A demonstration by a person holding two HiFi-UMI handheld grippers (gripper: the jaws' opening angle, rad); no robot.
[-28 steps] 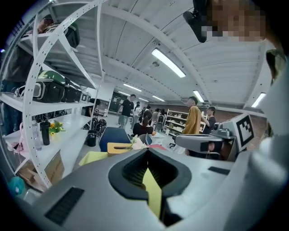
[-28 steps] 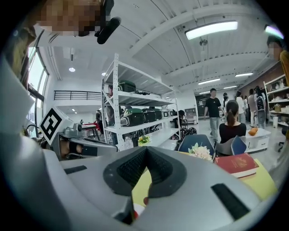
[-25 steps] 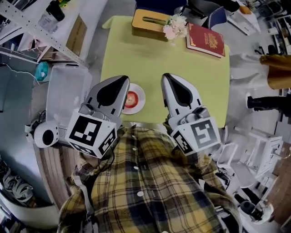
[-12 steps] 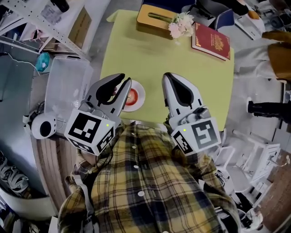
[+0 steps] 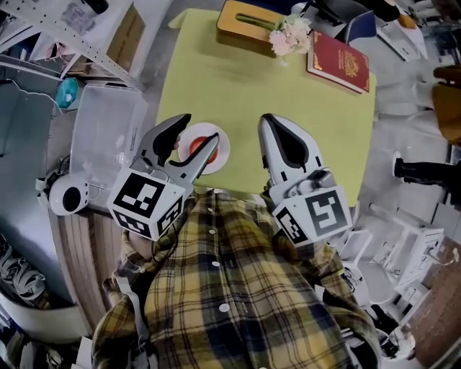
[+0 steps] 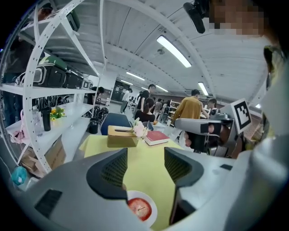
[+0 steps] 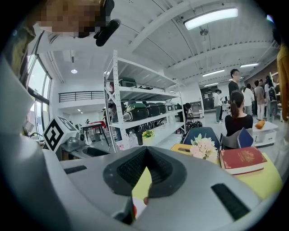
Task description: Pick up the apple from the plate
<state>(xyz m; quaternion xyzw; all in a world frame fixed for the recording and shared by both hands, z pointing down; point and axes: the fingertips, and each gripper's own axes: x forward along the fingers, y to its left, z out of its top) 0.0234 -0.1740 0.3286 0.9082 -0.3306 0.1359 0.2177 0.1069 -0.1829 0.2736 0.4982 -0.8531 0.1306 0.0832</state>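
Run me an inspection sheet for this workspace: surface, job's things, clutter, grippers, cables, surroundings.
Surface: yellow table, mostly bare.
Job's things: red apple sits on a white plate at the near edge.
Clutter: wooden tissue box, flowers and red book at the far edge.
Grippers: left gripper over the plate, jaws opening, apple showing in the gap, pads not on it; right gripper shut, empty.
Cables: thin white cable left of the table.
Surroundings: white shelving rack, clear bin, people beyond.
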